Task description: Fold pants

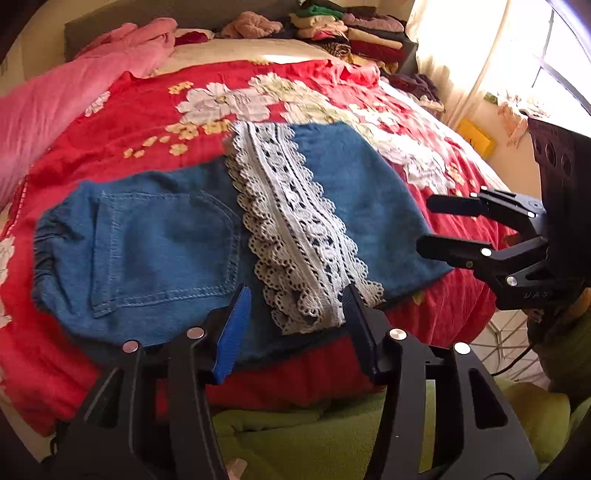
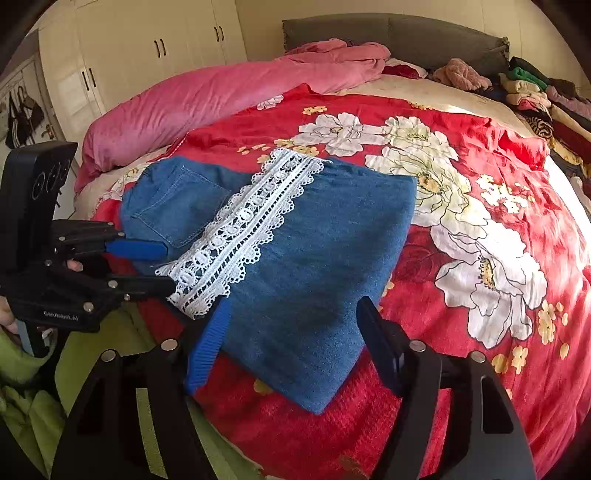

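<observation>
The blue denim pants [image 1: 162, 243] lie folded on the red floral bedcover, with the back pocket to the left and a white lace hem [image 1: 291, 225] laid across the middle. My left gripper [image 1: 297, 302] hovers at the near edge with its jaws apart; the lace end lies between the fingers, and the pads do not press on it. In the right wrist view the pants [image 2: 317, 266] and lace [image 2: 251, 221] fill the centre. My right gripper [image 2: 293, 310] stands open over the near denim corner. The left gripper [image 2: 168, 267] shows beside the lace end, and the right gripper [image 1: 424, 225] at the denim's right edge.
The red floral bedcover [image 2: 461, 314] covers the bed. A pink quilt [image 2: 207, 99] lies along the left side, up to the grey headboard [image 2: 406, 33]. Stacked clothes [image 1: 354, 33] sit at the far right corner. Cream wardrobes [image 2: 155, 48] stand beyond; a bright curtained window [image 1: 480, 48] lies right.
</observation>
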The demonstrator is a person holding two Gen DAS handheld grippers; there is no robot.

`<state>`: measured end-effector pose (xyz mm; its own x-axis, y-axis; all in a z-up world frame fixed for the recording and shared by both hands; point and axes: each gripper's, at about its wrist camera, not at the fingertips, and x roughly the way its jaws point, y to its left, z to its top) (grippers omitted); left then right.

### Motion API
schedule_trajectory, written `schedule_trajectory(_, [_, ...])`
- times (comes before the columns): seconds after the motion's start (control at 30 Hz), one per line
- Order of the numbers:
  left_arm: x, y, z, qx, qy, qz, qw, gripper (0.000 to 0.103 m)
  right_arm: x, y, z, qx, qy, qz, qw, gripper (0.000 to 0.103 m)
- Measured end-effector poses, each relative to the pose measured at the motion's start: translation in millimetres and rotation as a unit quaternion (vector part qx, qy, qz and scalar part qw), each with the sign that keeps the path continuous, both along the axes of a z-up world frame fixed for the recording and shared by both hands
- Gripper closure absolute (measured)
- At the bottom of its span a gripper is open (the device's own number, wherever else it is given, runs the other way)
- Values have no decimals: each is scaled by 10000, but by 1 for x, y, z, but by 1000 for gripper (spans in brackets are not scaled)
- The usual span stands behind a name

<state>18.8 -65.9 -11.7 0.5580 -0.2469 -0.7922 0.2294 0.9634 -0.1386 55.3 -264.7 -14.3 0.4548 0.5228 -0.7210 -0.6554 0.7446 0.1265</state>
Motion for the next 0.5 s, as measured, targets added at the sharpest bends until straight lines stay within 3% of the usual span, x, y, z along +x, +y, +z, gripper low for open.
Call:
schedule_trajectory(0.13, [9,-1,11,-35,-190,162,9997,60,0,8,-7,-70,125,163,9998,57])
schedule_trajectory(0.2, [15,-12,9,-22,-204,63,9998,72,0,11,-12,-144,158,198,9996,58])
schedule_trajectory(0.37, [26,-31,-23,554,159,-96,9983,73,1,12,-29,-609,342,135,9975,60])
schedule_trajectory(0.5, [31,-11,-34,131,452,79,9989,67,5,5,-39,-604,525,43,9968,60])
